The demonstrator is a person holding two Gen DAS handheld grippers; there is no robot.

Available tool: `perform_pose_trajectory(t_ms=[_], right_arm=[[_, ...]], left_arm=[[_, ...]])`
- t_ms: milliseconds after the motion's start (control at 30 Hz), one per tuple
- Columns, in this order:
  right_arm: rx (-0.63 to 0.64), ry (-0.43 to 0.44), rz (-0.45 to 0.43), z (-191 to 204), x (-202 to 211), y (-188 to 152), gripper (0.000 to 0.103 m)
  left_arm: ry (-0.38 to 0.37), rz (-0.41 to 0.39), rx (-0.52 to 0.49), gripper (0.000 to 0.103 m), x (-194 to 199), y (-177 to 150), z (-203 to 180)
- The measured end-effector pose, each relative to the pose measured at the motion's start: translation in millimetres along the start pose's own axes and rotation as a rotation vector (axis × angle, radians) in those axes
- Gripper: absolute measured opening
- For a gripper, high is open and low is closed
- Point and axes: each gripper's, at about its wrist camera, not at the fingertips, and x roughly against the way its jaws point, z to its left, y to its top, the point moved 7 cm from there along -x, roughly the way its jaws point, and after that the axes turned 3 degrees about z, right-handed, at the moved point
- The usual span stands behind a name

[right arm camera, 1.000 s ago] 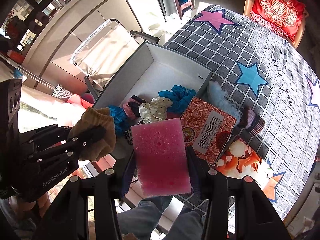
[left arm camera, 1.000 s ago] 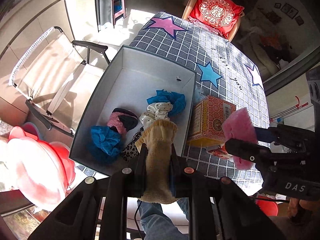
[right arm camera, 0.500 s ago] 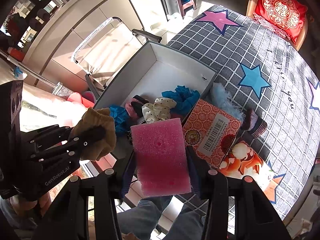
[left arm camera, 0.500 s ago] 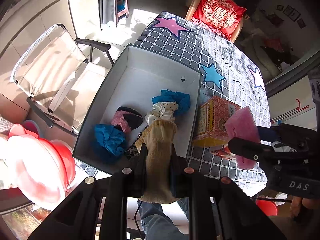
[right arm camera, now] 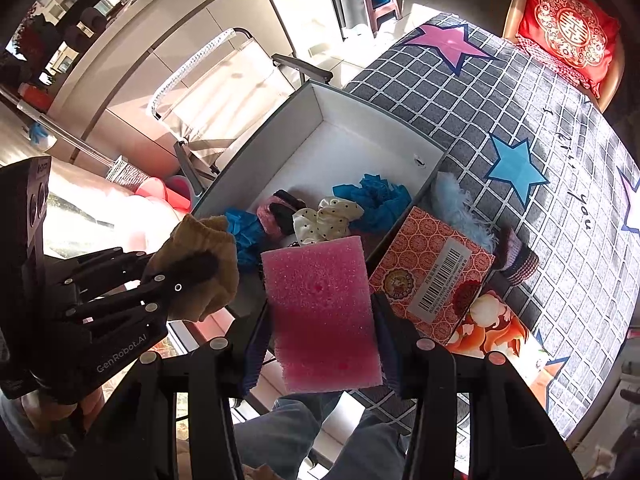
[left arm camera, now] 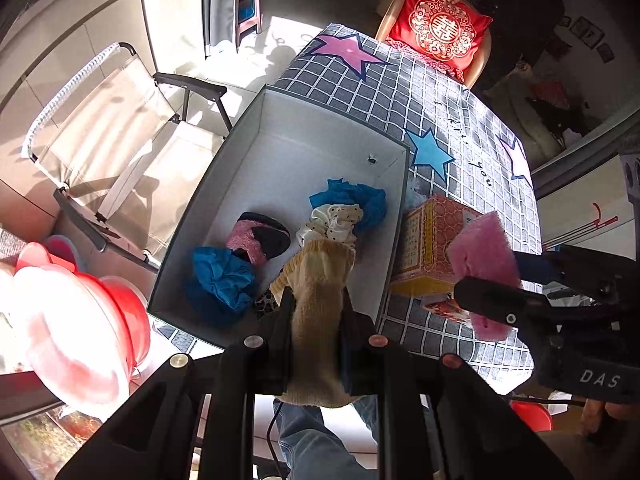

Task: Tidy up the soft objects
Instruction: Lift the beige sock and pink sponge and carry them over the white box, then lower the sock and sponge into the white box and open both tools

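A grid-patterned, star-printed table [right arm camera: 500, 112] carries a white box [right arm camera: 316, 116], an orange carton [right arm camera: 430, 268] and a fluffy blue piece [right arm camera: 456, 204].

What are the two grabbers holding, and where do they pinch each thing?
The left gripper pinches a tan sock across its middle, cuff end sticking out ahead. The right gripper squeezes a pink sponge by its two long side edges.

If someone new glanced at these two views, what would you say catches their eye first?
Probably the pink sponge clamped in the right gripper and the tan knitted sock clamped in the left gripper, both held above the near end of the open grey box. Next, the bright soft bits in that box, such as the blue scrunchie, and the red cushion on the chair at the table's far end.
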Motion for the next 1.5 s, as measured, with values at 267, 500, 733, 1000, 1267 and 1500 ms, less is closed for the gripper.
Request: perform_pose_trajectory(t_ms=[267, 500, 733, 1000, 1267, 1500], right_arm=[[0.004, -0.002, 0.003, 1.6, -1.7, 2.5, 0.050], [0.014, -0.004, 0.010, 3.7, -4.1, 8.6, 0.050], [0.022, 0.002, 0.012, 3.4, -6.3, 15.9, 0.050], [0.022, -0.001, -0.001, 0.3, -7.9, 35.7, 0.050], [0.036, 0.001, 0.009, 1.6, -20.4, 58.9, 0.050], [0.055, -0.002, 0.026, 3.6, -33.5, 70.5, 0.050]], left_arm=[[-0.001, 0.000, 0.002, 0.020, -0.7, -0.1, 1.0], [-0.003, 0.004, 0.012, 0.020, -4.1, 1.1, 3.8], [-0.001, 0.009, 0.015, 0.020, -6.2, 3.9, 3.6], [0.016, 0.008, 0.026, 0.020, -14.7, 17.2, 3.0], [0.057, 0.030, 0.045, 0.020, -30.8, 30.6, 11.8], [0.086, 0.045, 0.054, 0.020, -39.1, 33.7, 17.9]])
